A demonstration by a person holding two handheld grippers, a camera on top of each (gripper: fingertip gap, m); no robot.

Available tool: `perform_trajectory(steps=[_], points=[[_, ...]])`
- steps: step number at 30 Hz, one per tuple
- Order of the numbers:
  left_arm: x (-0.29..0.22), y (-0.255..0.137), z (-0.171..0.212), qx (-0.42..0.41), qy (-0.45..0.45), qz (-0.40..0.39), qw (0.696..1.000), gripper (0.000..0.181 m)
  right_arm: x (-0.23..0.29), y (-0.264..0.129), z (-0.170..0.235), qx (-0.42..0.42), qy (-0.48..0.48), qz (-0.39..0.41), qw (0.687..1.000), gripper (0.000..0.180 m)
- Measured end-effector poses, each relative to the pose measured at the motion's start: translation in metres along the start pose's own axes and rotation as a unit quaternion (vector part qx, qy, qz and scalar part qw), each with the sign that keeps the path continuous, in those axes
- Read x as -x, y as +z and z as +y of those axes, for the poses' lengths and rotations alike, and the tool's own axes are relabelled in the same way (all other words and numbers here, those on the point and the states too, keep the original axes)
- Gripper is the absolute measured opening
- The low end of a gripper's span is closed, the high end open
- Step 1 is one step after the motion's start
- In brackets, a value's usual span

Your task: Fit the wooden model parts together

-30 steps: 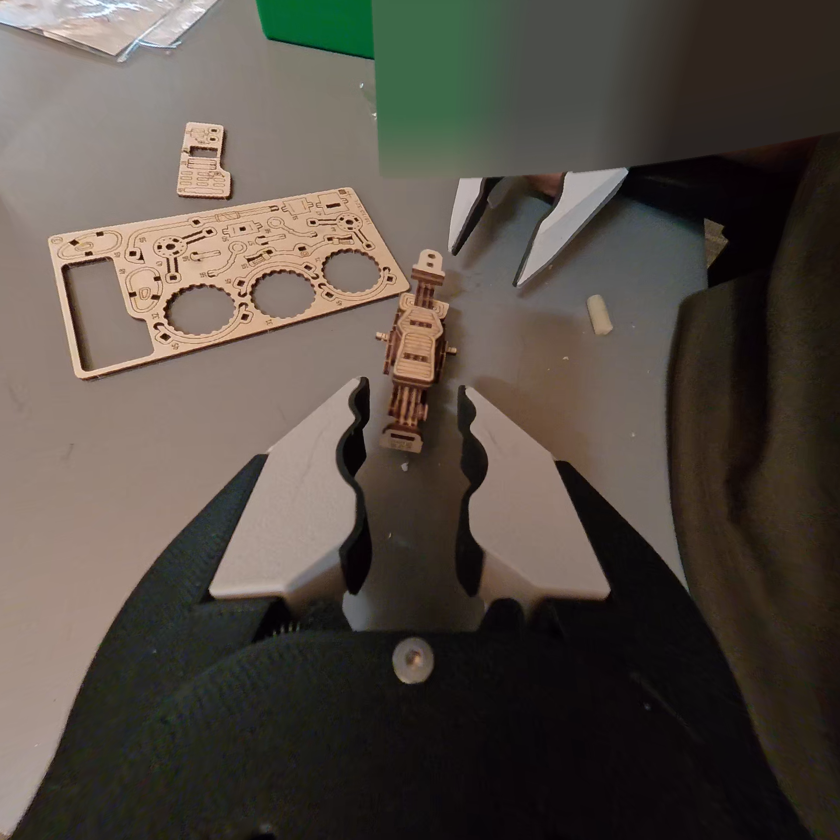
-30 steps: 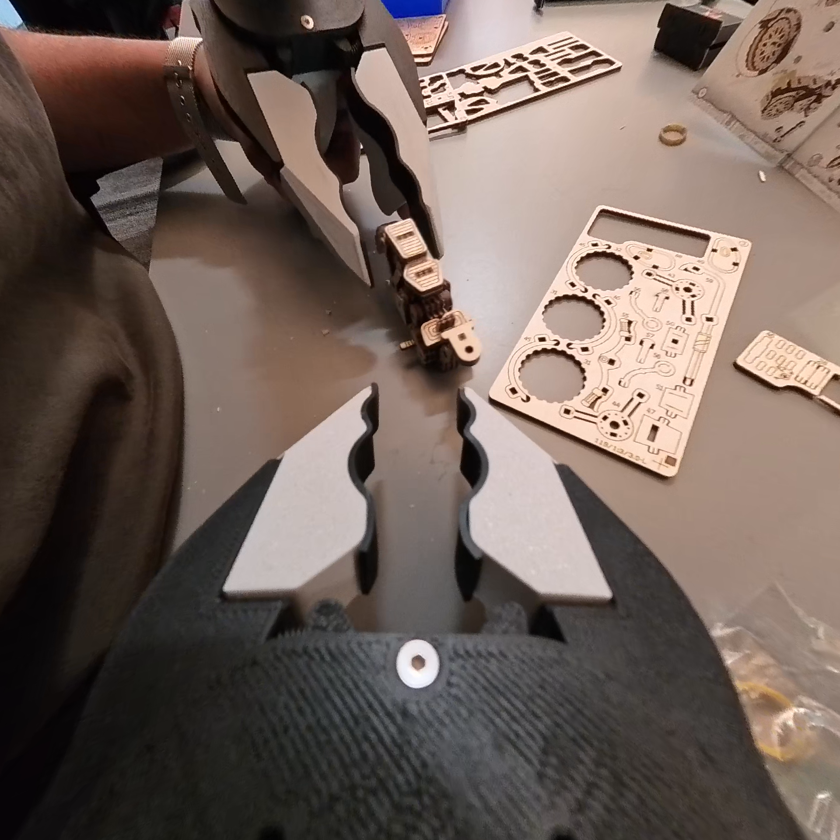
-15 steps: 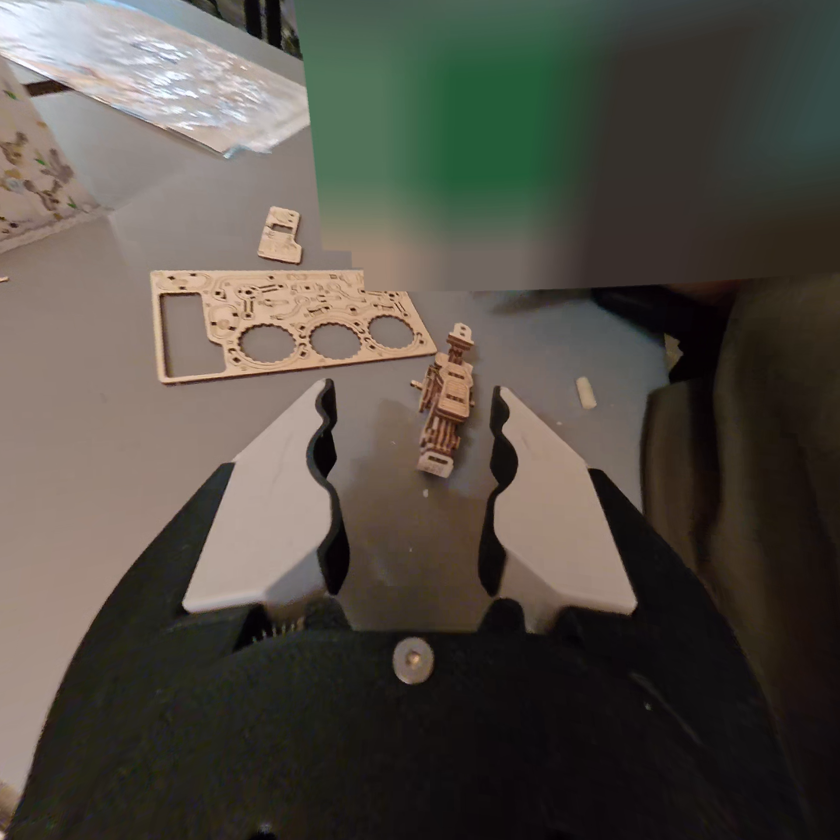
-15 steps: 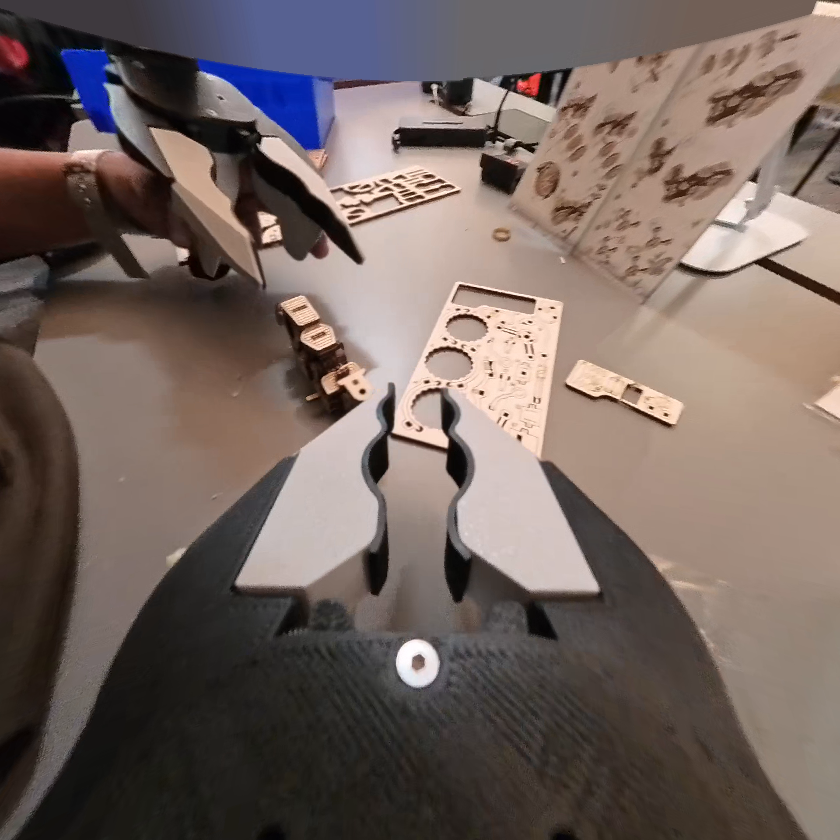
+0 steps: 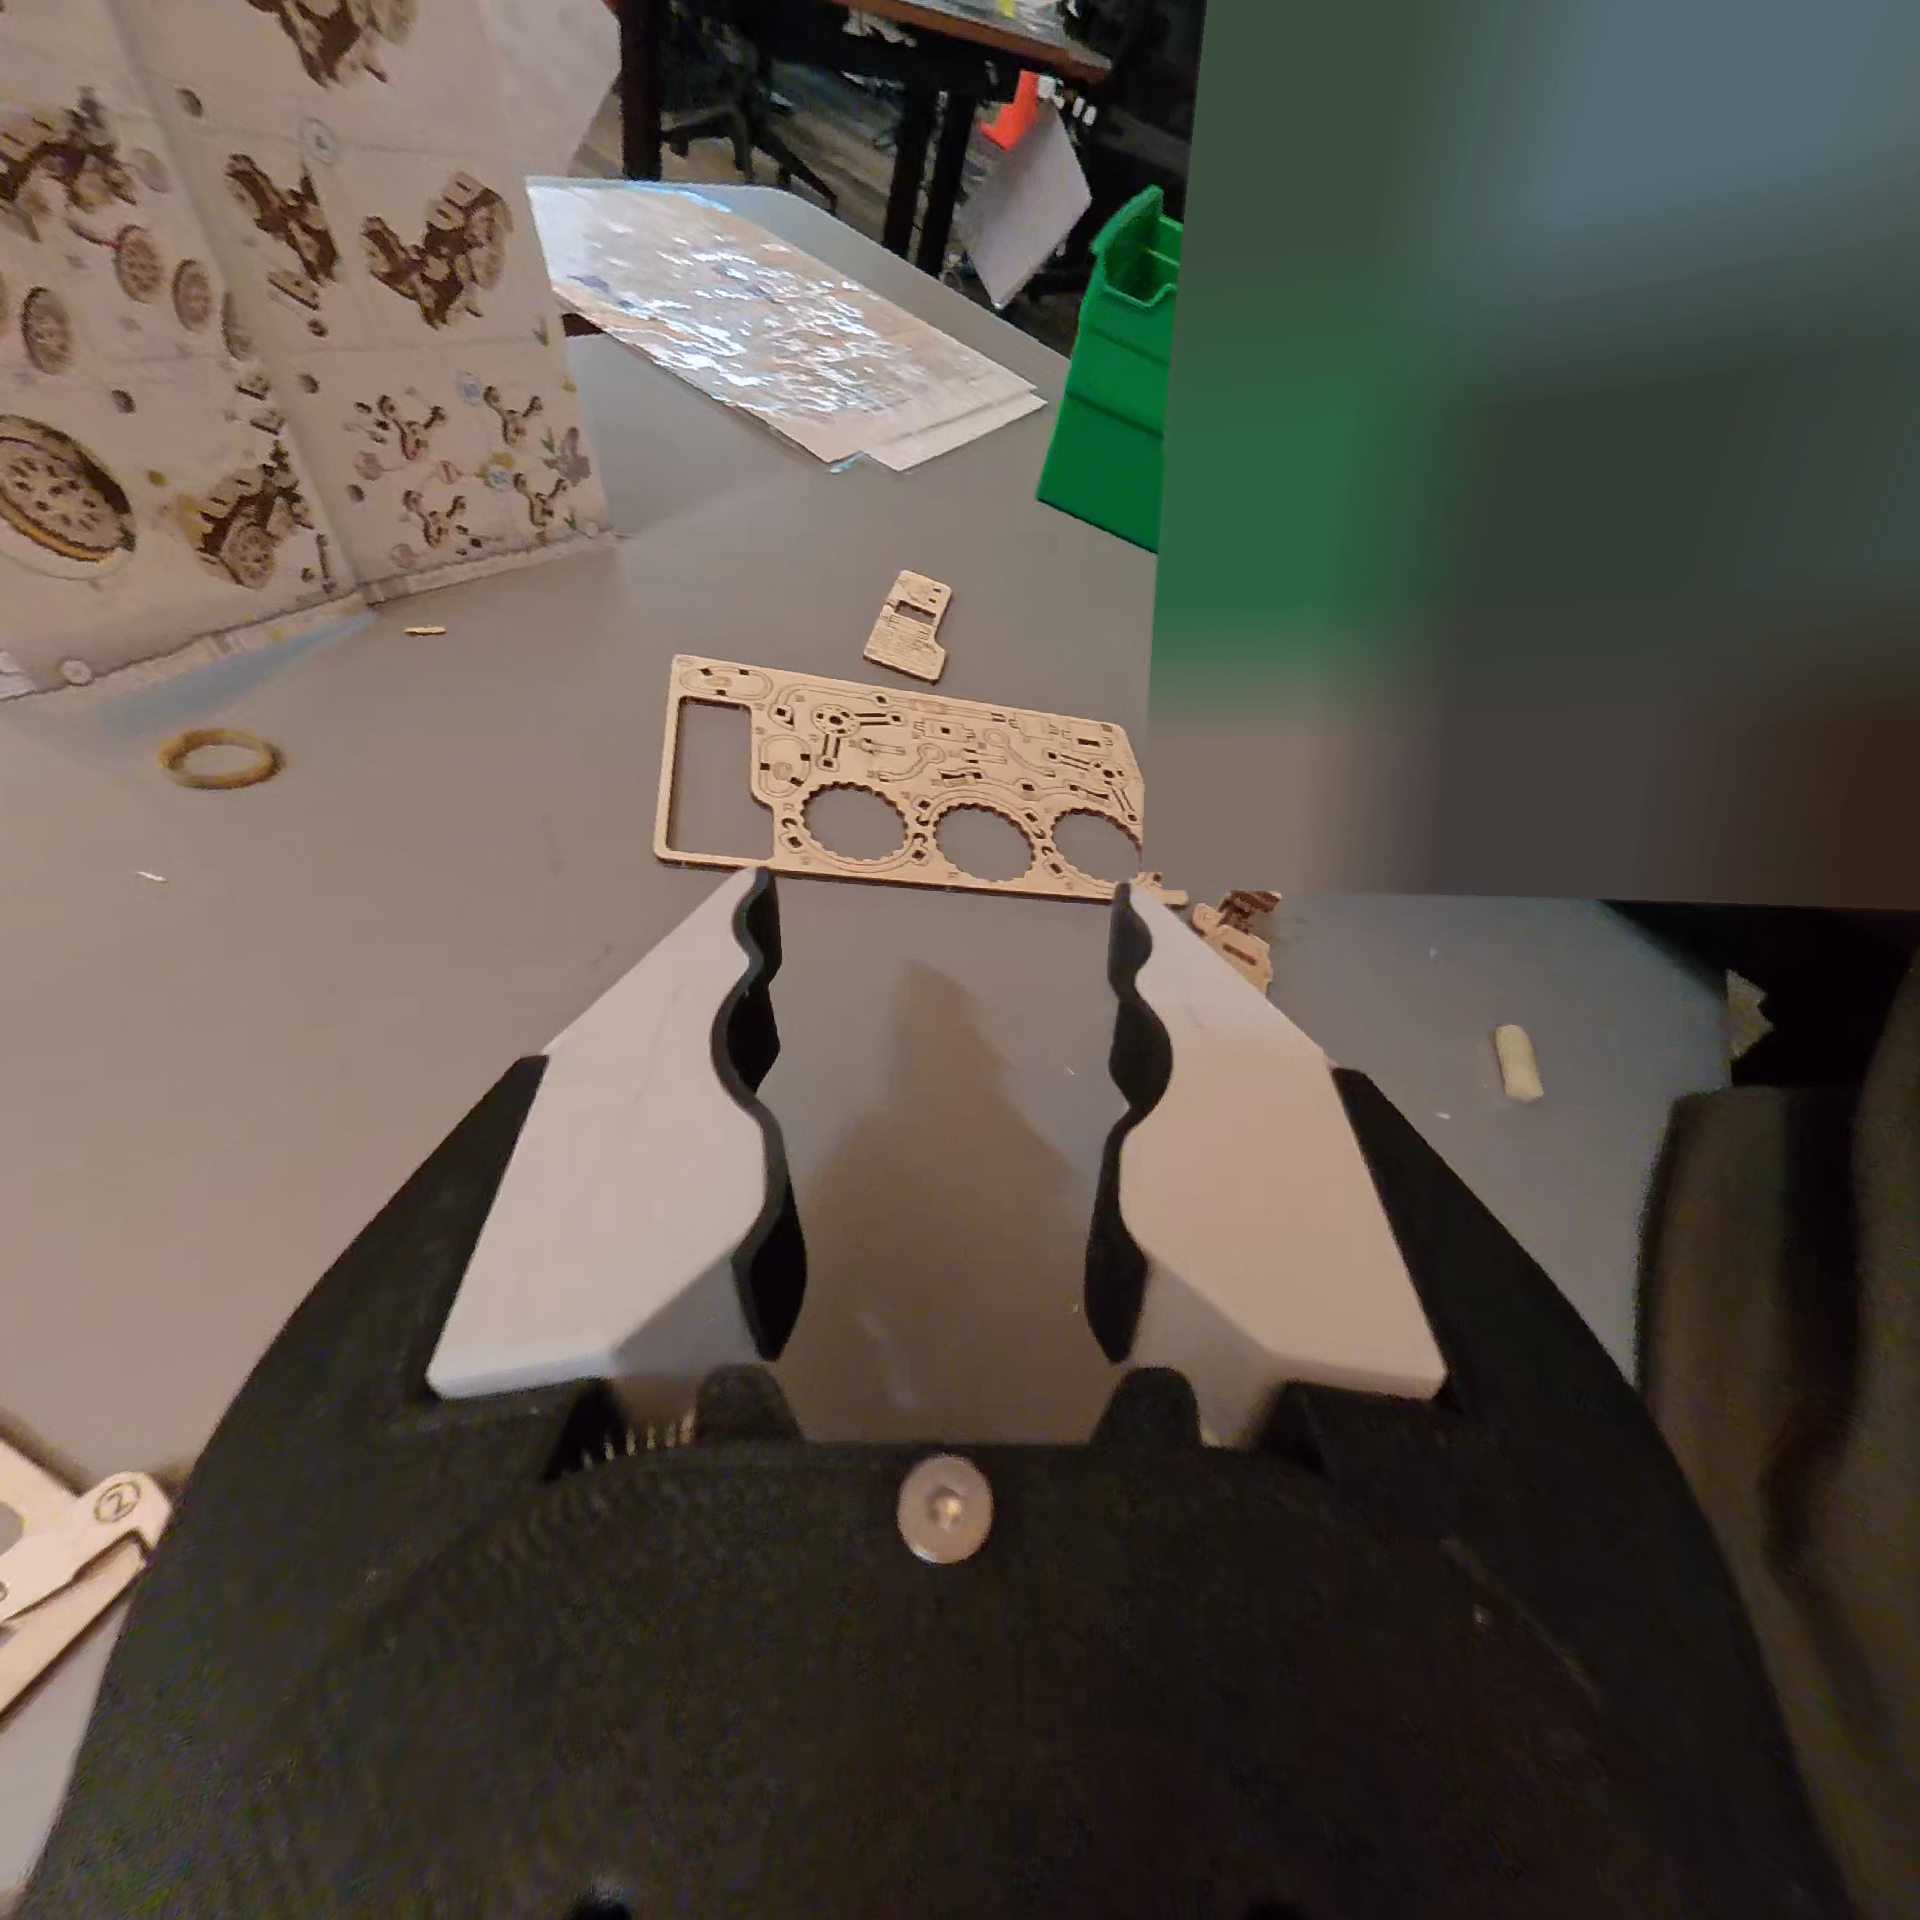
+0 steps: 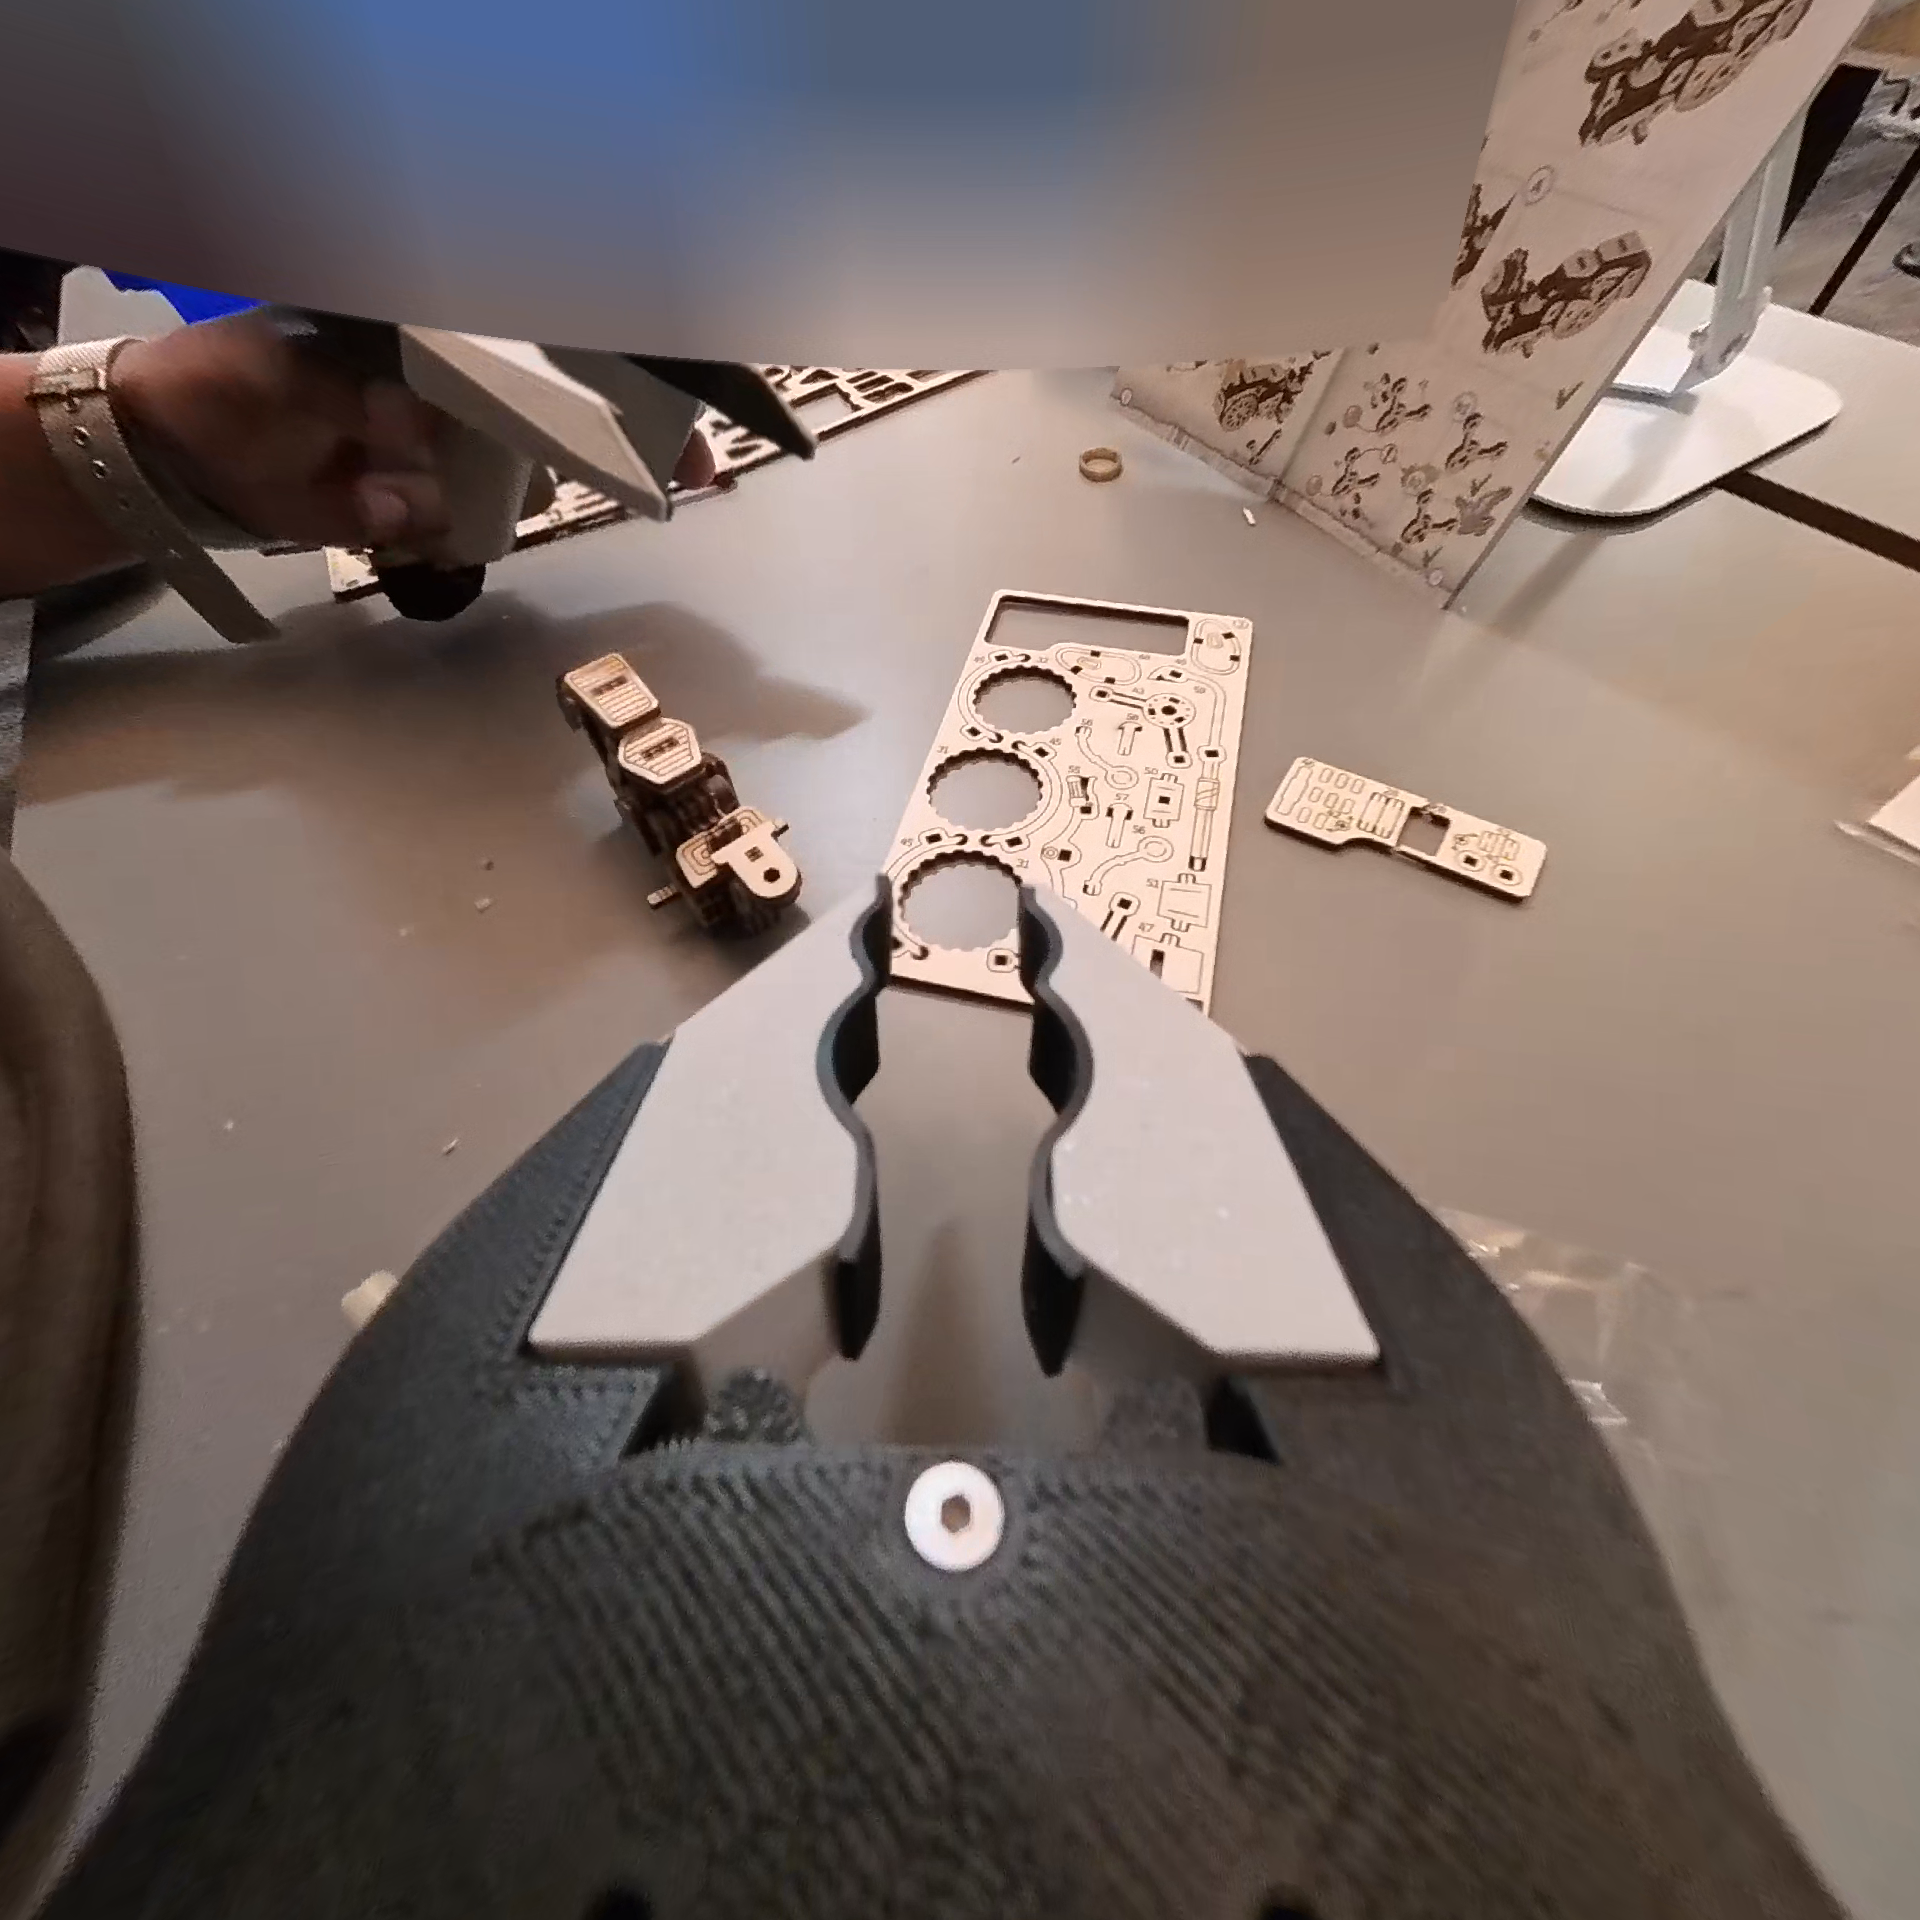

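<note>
Left wrist view. One green bin (image 5: pixel 1110 416) at the far table edge, contents hidden. One large wooden parts sheet (image 5: pixel 894 779) with three round toothed cut-outs and one rectangular opening, flat on the grey table (image 5: pixel 312 987). One small wooden fret (image 5: pixel 908 642) just beyond it. One wooden ring (image 5: pixel 218 758) to the left. One folded instruction sheet (image 5: pixel 260 312) standing upright. One assembled wooden model (image 5: pixel 1231 930), mostly hidden behind the right fingertip. Left gripper (image 5: pixel 940 909): fingers spread wide, empty, raised off the table.

Right wrist view. Right gripper (image 6: pixel 954 902): fingers apart with a narrow gap, gripping nothing, tips over the near end of the parts sheet (image 6: pixel 1101 790). Model (image 6: pixel 675 800) lies on the table just left of and beyond the tips, apart from them. One small fret (image 6: pixel 1405 828) to the right; one ring (image 6: pixel 1101 464) farther off. The left gripper (image 6: pixel 727 473) hangs beyond the model, clear of it.
</note>
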State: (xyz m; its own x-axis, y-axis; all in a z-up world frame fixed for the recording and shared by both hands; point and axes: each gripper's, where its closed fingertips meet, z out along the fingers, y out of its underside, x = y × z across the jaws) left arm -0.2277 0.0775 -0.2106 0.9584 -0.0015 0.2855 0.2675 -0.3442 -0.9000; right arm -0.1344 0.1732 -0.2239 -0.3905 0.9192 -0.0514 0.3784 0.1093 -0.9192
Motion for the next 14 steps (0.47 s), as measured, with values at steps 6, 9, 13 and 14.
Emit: perform_trajectory(steps=[6,9,13,14], points=[[0.011,-0.001,-0.001,-0.005,-0.017,-0.023,1.0,0.058,-0.004,0.003,0.005,0.018,0.013,0.008,1.0,0.023],[0.012,-0.001,0.0,-0.003,-0.018,-0.025,1.0,0.056,-0.006,0.004,0.006,0.023,0.019,0.012,0.999,0.023],[0.013,0.0,0.003,0.003,-0.016,-0.03,0.999,0.055,-0.008,0.004,0.008,0.027,0.024,0.017,0.999,0.023],[0.013,0.001,0.003,0.005,-0.016,-0.032,0.999,0.055,-0.008,0.005,0.008,0.029,0.024,0.018,0.999,0.023]])
